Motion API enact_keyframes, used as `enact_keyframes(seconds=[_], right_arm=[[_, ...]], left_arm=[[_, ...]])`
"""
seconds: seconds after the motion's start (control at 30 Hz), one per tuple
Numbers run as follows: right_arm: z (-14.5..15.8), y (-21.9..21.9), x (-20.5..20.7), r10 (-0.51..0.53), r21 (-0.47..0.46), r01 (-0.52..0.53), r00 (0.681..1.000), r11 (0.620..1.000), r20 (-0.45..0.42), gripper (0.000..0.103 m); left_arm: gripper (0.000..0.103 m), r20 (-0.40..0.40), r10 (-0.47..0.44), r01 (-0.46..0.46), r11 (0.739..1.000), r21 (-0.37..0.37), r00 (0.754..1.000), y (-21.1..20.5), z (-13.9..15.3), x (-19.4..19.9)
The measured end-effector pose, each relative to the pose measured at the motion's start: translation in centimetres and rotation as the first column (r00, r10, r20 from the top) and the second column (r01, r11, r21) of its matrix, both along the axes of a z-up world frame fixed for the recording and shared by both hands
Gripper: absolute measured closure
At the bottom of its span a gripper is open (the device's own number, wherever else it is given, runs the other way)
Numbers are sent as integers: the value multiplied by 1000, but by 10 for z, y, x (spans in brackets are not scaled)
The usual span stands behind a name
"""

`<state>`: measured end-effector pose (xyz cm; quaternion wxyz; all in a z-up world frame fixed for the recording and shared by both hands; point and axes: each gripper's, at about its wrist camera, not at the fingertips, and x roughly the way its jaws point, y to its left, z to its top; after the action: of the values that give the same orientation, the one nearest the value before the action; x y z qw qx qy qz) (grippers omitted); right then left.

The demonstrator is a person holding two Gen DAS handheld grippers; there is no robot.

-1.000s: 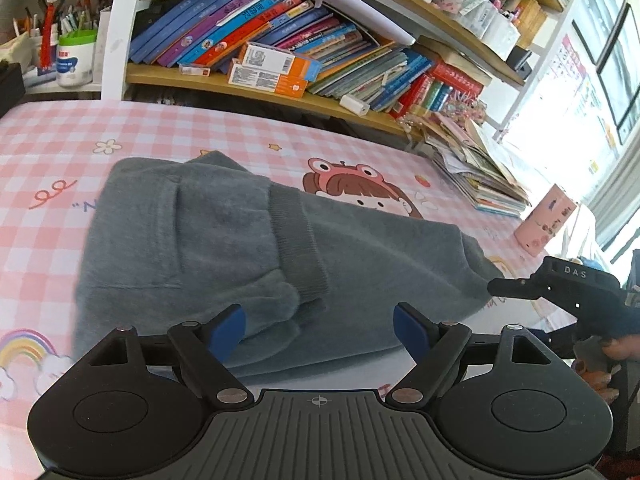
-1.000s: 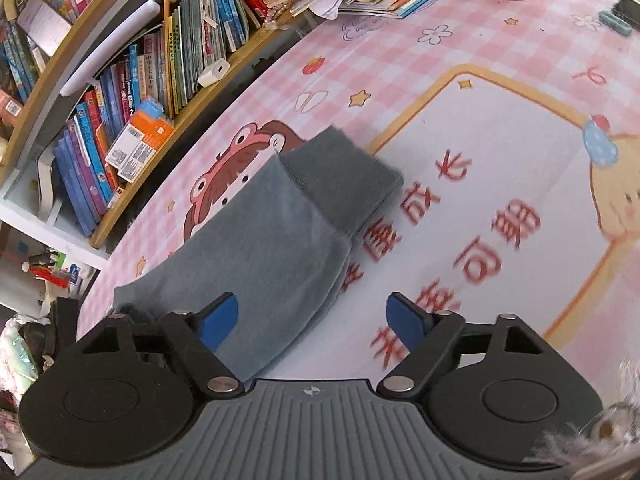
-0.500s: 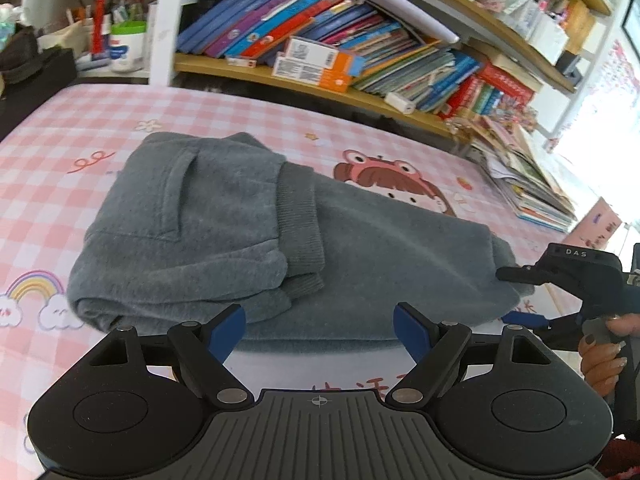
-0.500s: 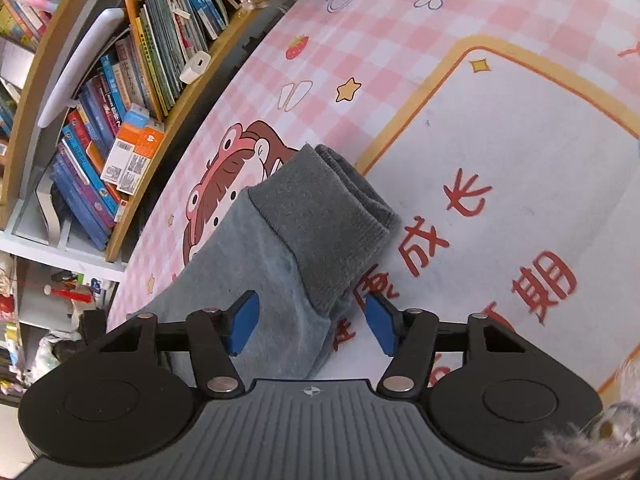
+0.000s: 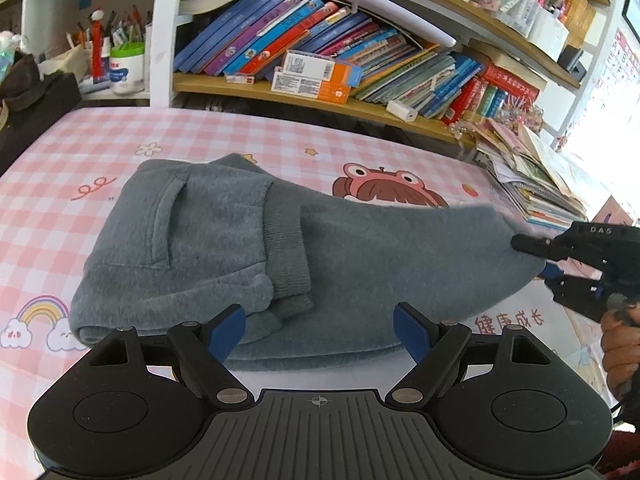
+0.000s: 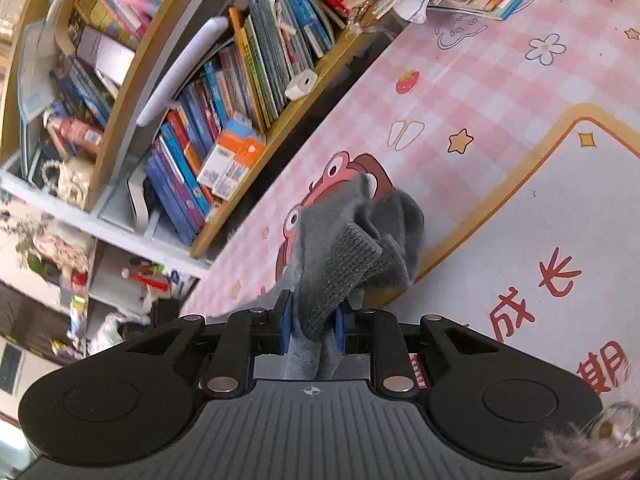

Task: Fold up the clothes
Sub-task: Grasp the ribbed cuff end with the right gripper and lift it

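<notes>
Since a second ago my right gripper (image 6: 311,330) has gone from spread wide above the cloth to clamped on it: its blue pads now pinch the ribbed cuff end of the grey sweatpants (image 5: 248,248), and that end is bunched and lifted off the surface. My left gripper (image 5: 319,326) has kept its tongs wide apart, holding nothing, hovering just short of the garment's near edge.

From the left wrist view, the sweatpants lie across a pink checked table mat (image 5: 60,184) with a cartoon print. Their left part is already doubled over, a pocket seam and a ribbed band showing on top, while the right part stretches out flat toward the right gripper, which the person's hand (image 5: 618,344) holds at the frame's edge. A crowded bookshelf (image 5: 320,60) stands behind the table.

I judge the step in hand to be another fold: the gripped end looks ready to be carried across over the doubled part. That move calls for a steady pinch, a lift high enough for the cloth to clear itself, and an even lay-down so the edges meet.
</notes>
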<state>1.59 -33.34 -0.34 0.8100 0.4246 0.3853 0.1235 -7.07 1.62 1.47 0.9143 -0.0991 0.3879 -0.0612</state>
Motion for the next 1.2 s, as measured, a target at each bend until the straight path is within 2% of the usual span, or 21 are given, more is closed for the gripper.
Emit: enact_keyframes(seconds=[0.13, 0.23, 0.27, 0.3, 0.5, 0.57, 0.6, 0.63, 0.67, 0.9, 1.1, 1.2], right_arm=[[-24, -6, 5, -41, 20, 44, 991, 999, -124, 83], [-37, -10, 8, -73, 22, 78, 978, 997, -194, 71], [-39, -10, 8, -81, 21, 87, 977, 996, -200, 59], [-41, -11, 8, -90, 21, 96, 975, 995, -204, 56], [-40, -1, 19, -75, -7, 75, 981, 997, -176, 54], [-37, 4, 23, -62, -56, 53, 984, 997, -169, 60], [-36, 7, 24, -56, -92, 41, 984, 995, -167, 67], [-35, 10, 26, -49, -127, 28, 985, 992, -167, 81], [-36, 8, 25, -50, -126, 29, 985, 992, -164, 83], [-30, -27, 5, -172, -138, 153, 976, 978, -137, 86], [-24, -65, -14, -302, -158, 282, 946, 946, -119, 86], [-17, -69, -19, -318, -168, 299, 943, 940, -100, 86]], left_arm=[[20, -5, -5, 5, 1000, 14, 1000, -3, 0, 0], [20, -6, 7, -7, 1000, 18, 1000, -1, 1, -3], [20, -9, 11, -11, 1000, 18, 1000, 0, 1, -3], [20, -11, 15, -15, 1000, 19, 1000, 0, 1, -4], [20, -5, 23, -23, 999, 27, 1000, 2, 2, -7], [20, -2, 27, -27, 999, 27, 1000, 2, 2, -7], [20, -1, 28, -28, 999, 25, 1000, 2, 3, -6], [20, 1, 28, -28, 999, 23, 1000, 1, 3, -6], [20, 3, 27, -27, 999, 21, 1000, 1, 3, -5], [20, 14, -3, 2, 1000, 15, 1000, -7, 2, 0], [20, 11, -49, 49, 999, 11, 999, -15, -1, 5], [20, 13, -66, 66, 998, 3, 998, -16, -2, 7]])
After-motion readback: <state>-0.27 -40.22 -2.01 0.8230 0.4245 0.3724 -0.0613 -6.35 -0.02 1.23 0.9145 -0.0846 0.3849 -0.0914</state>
